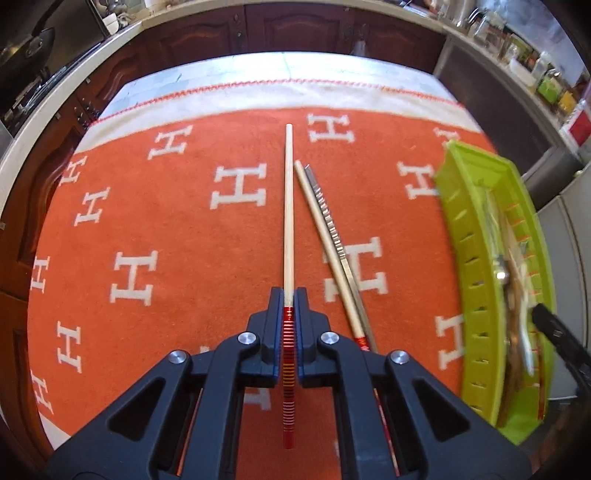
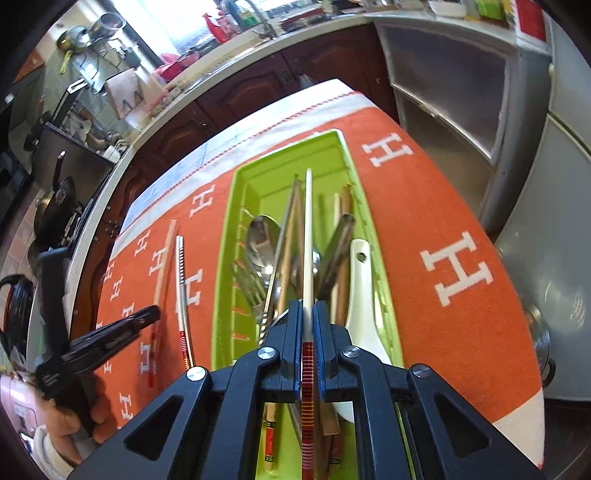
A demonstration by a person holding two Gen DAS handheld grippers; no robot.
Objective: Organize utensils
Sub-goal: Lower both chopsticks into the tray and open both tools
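Note:
My left gripper [image 1: 289, 298] is shut on a pale wooden chopstick [image 1: 289, 203] with a red striped handle, just above the orange cloth [image 1: 166, 221]. To its right, another wooden chopstick [image 1: 320, 236] and a ridged metal chopstick [image 1: 332, 229] lie crossed on the cloth. My right gripper [image 2: 308, 306] is shut on a matching chopstick [image 2: 308, 229] that points lengthwise over the green tray [image 2: 225, 258]. In the tray lie a metal spoon [image 2: 262, 240], a white ceramic spoon [image 2: 364, 295], a fork and several chopsticks.
The green tray [image 1: 465, 236] stands along the cloth's right side. A person's hand [image 2: 74, 424] holds the left gripper's handle. Dark cabinets [image 1: 288, 33] and a cluttered counter lie beyond the table's far edge; a grey cabinet [image 2: 461, 92] stands to the right.

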